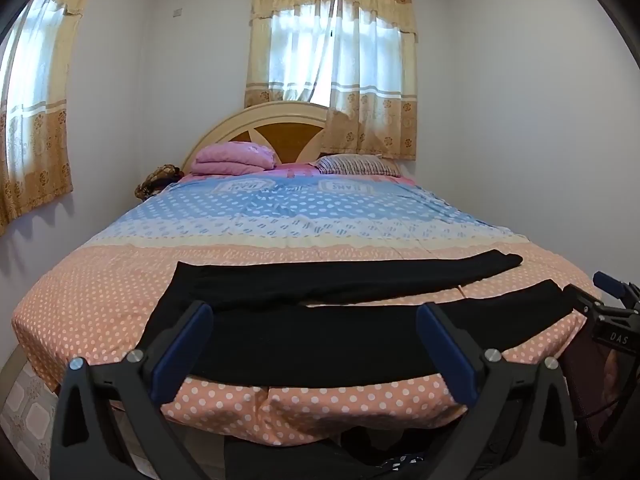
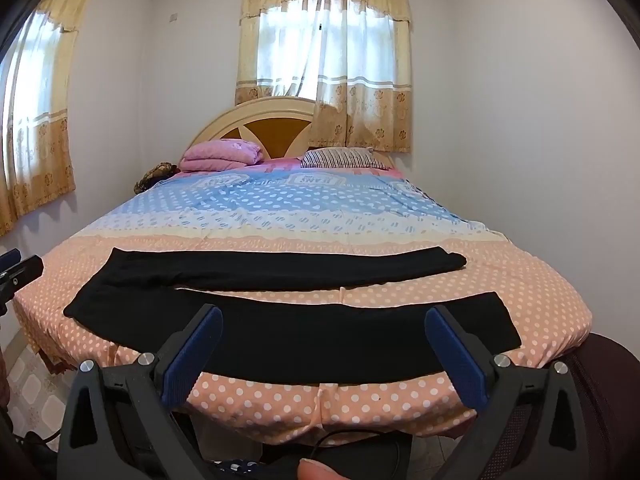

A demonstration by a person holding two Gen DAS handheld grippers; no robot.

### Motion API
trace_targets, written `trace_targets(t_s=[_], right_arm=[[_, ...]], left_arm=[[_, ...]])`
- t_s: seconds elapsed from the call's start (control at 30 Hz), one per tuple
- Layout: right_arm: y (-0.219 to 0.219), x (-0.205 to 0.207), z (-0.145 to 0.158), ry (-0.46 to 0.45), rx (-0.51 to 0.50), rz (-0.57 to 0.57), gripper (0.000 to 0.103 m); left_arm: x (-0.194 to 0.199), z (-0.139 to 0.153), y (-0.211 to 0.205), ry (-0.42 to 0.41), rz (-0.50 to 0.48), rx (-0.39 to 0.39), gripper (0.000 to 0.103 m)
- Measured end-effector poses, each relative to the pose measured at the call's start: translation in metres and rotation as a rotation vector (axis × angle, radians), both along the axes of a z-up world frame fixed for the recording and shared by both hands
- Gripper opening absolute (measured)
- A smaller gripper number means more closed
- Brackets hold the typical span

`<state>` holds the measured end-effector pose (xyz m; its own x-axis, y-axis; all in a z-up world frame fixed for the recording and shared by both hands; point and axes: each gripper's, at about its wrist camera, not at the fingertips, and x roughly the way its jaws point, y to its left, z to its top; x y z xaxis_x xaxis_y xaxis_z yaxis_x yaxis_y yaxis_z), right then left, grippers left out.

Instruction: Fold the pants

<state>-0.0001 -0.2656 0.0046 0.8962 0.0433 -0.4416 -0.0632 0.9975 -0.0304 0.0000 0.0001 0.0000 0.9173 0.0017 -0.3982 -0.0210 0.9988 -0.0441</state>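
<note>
The bed (image 1: pixel 120 300) carries a dotted bedspread, peach at the near end and blue farther back, with a folded pink blanket (image 1: pixel 234 158) and a striped pillow (image 1: pixel 356 165) against the arched headboard (image 1: pixel 260 128). Curtains (image 1: pixel 332 68) hang at the window behind it, and a second curtained window is on the left wall. A brown patterned bundle (image 1: pixel 156 180) sits beside the bed's far left corner. Nothing lies between the tongs and the garment. The black pants (image 1: pixel 320 312) are spread flat across the near end of the bed, waist to the left, legs running to the right and parted by a narrow strip of bedspread; the near leg lies along the bed edge. The left tongs (image 1: pixel 314 348) are spread wide, holding nothing, poised in front of the near leg; contact cannot be determined. The right tongs (image 2: pixel 324 350) are likewise spread wide and hold nothing, facing the same leg. The right tongs also appear at the far right edge of the left wrist view.
</note>
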Motion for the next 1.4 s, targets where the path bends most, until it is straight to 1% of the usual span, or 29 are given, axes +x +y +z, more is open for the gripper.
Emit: trace_targets(t_s=[0.07, 0.13, 0.8, 1.4], right_arm=[[-0.0002, 0.0002, -0.0016, 0.000, -0.002, -0.003, 0.102], [-0.0001, 0.0000, -0.0008, 0.000, -0.001, 0.000, 0.102], [-0.0006, 0.0000, -0.0023, 0.005, 0.001, -0.001, 0.102], [-0.0012, 0.0011, -0.0038, 0.011, 0.001, -0.002, 0.102]], left_arm=[[-0.0005, 0.0001, -0.0003, -0.002, 0.004, 0.000, 0.103], [-0.0003, 0.0000, 0.0015, 0.001, 0.005, -0.022, 0.103], [0.0035, -0.0078, 0.0078, 0.012, 0.005, -0.012, 0.103], [0.0049, -0.0078, 0.0073, 0.016, 0.007, -0.012, 0.103]])
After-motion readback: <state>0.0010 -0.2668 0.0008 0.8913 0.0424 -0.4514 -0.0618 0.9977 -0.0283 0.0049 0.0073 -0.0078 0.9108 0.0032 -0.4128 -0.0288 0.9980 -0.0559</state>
